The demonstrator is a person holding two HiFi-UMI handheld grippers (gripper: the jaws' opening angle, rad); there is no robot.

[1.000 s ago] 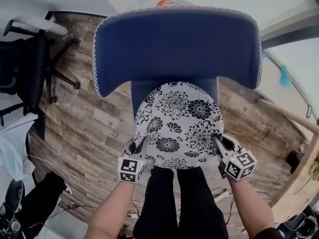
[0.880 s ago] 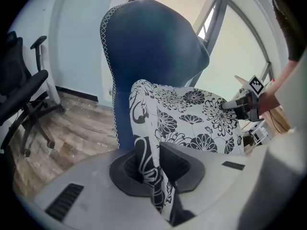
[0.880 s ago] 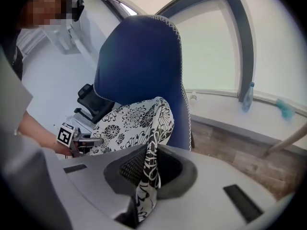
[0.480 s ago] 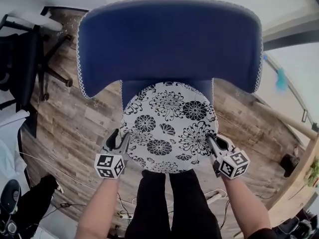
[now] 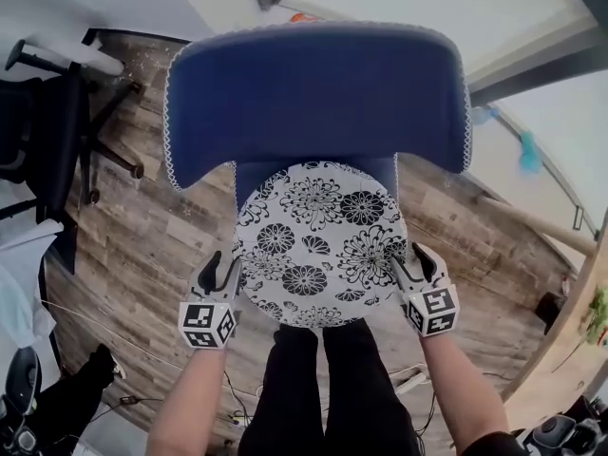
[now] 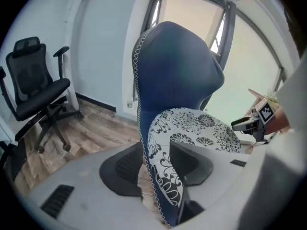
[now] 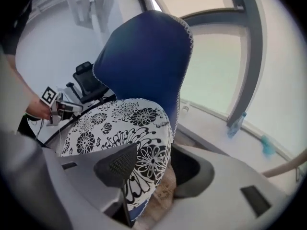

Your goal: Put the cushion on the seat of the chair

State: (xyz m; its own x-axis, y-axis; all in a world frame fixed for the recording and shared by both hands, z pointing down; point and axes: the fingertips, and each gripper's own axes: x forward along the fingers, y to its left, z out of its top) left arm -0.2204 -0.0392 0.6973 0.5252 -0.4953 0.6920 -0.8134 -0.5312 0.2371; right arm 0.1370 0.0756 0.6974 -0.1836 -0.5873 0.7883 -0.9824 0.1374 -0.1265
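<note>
Cushion [image 5: 318, 245], round and white with black flowers, lies flat on the seat of the blue chair [image 5: 313, 93], in the middle of the head view, its far edge against the foot of the backrest and its near edge over the seat's front, above the person's black-clad legs [image 5: 328, 388]. The only print in view is the square black-and-white marker on each gripper's cube [image 5: 207, 323], a pattern and not letters. The left gripper [image 5: 220, 266] stands at the cushion's lower left edge with its jaws wide apart; in its own view the piped edge hangs between the pads and neither pad presses on it. The right gripper [image 5: 413, 259] is at the lower right edge and its jaws are opening, the rim between them, with a clear gap on the outer side. A black office chair [image 5: 52, 131] stands on the wood floor [image 5: 142, 236] at the upper left of the frame. A second ago the cushion was held up at a tilt, its near edge pinched in both grippers; half a second ago the left had let go and the right still gripped. Since then the cushion has settled level and the left gripper has drawn a little outward.
</note>
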